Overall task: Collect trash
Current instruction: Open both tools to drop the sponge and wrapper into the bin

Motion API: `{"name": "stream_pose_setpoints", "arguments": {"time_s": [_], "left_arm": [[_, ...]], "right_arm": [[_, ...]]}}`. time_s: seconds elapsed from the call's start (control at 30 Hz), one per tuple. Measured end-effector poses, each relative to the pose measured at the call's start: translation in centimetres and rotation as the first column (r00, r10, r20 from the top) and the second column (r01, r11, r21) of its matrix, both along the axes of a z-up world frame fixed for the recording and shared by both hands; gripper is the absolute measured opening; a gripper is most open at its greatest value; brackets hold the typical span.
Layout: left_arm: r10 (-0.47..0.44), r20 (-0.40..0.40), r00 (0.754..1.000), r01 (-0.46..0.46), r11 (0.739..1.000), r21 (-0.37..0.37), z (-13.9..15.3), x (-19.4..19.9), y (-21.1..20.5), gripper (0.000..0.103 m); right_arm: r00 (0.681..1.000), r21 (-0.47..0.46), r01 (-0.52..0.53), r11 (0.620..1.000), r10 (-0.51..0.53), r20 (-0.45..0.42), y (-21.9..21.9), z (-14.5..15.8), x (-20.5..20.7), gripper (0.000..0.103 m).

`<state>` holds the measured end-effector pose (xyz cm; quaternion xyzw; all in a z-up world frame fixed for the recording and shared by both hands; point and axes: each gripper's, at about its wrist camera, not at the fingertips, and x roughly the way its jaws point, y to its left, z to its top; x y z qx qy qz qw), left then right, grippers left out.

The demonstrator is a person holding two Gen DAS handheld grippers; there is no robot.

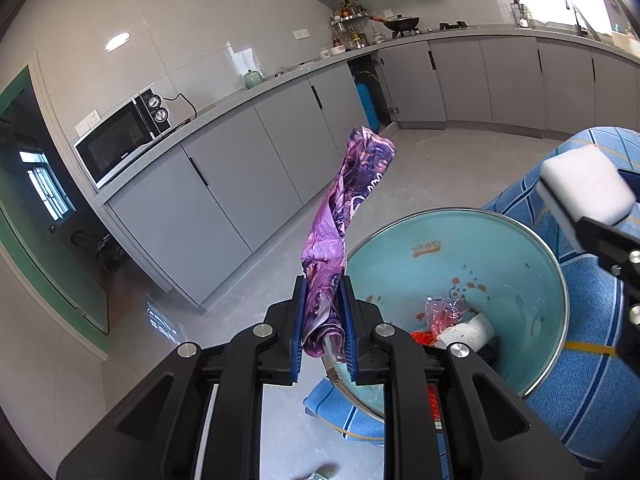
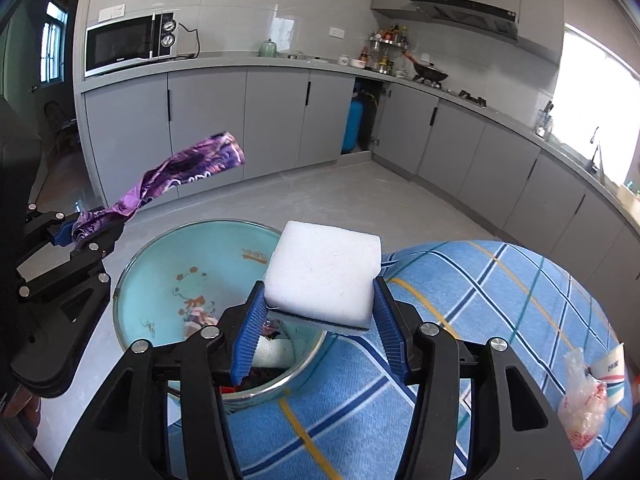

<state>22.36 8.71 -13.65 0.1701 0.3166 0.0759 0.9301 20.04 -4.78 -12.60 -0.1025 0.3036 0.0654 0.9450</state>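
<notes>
On my left, the left gripper (image 1: 323, 328) is clenched on a crumpled purple wrapper (image 1: 344, 216) that sticks up just beside the rim of the blue basin (image 1: 532, 280). The basin sits on the checked tablecloth (image 2: 480, 320), scraps inside. On my right, the right gripper (image 2: 320, 326) grasps a white sponge (image 2: 324, 272) above the basin's edge.

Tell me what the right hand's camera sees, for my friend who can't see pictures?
The right gripper holds a white sponge over a blue bowl with trash in it, at the edge of a blue checked tablecloth. To the left, the left gripper grips a purple wrapper, with grey kitchen cabinets behind.
</notes>
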Motion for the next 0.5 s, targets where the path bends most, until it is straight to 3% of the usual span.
{"name": "stream_pose_setpoints", "arguments": {"time_s": [0.1,0.17,0.2,0.23,0.33,0.43,0.5], "left_arm": [[-0.004,-0.001,1.0,0.004,1.0,-0.001,0.0,0.0,0.0,0.025],[0.0,0.003,1.0,0.0,1.0,0.003,0.0,-0.1,0.0,0.035],[0.004,0.01,1.0,-0.004,1.0,0.005,0.0,-0.2,0.0,0.047],[0.004,0.014,1.0,-0.004,1.0,0.005,0.0,-0.2,0.0,0.05],[-0.001,0.014,1.0,0.001,1.0,0.003,0.1,-0.4,-0.1,0.051],[-0.007,0.019,1.0,0.007,1.0,0.004,0.1,-0.6,-0.3,0.061],[-0.015,0.019,1.0,0.015,1.0,0.009,0.1,-0.7,-0.6,0.061]], "right_arm": [[1.0,0.014,-0.026,1.0,0.026,0.004,0.2,-0.3,0.1,0.065],[1.0,0.017,-0.018,1.0,0.018,0.009,0.1,-0.4,0.0,0.065],[1.0,0.025,-0.013,1.0,0.013,0.009,-0.2,-0.4,-0.1,0.07],[1.0,0.028,-0.005,1.0,0.005,0.012,-0.6,-0.4,-0.1,0.073],[1.0,0.035,0.017,0.999,-0.017,0.018,-1.3,-0.4,-0.4,0.076],[0.999,0.044,0.034,0.998,-0.035,0.018,-1.9,-0.4,-0.7,0.076],[0.999,0.046,0.044,0.998,-0.044,0.018,-2.3,-0.5,-1.0,0.076]]}}
